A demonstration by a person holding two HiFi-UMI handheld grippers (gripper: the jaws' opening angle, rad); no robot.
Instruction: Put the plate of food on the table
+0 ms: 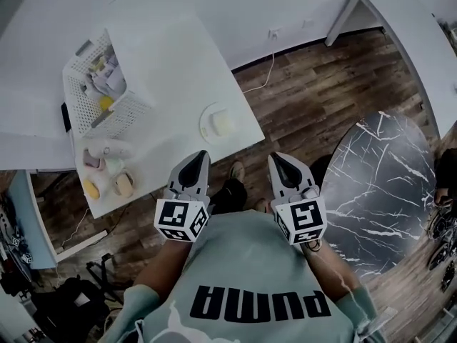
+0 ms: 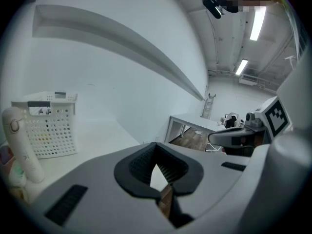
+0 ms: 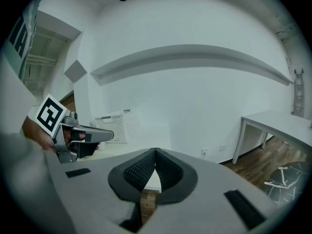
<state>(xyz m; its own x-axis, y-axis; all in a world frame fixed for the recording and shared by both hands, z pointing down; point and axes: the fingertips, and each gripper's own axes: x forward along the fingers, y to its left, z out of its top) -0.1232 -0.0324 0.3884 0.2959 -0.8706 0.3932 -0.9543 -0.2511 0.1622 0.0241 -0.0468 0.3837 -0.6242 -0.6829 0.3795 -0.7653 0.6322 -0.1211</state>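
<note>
A white plate (image 1: 205,121) carrying a pale piece of food (image 1: 223,124) rests near the front right corner of the white table (image 1: 178,56). My left gripper (image 1: 202,156) hovers just short of that table edge, a little left of the plate, jaws shut and empty. My right gripper (image 1: 275,159) is level with it over the wooden floor, also shut with nothing held. In the left gripper view the jaws (image 2: 156,146) meet at their tips. The right gripper view shows its jaws (image 3: 155,151) closed the same way.
A white perforated basket (image 1: 103,84) with small items stands at the table's back left. Several small objects (image 1: 107,166) lie at the near left corner. A round black marble table (image 1: 378,191) stands to my right. A second white table (image 1: 407,27) is beyond it.
</note>
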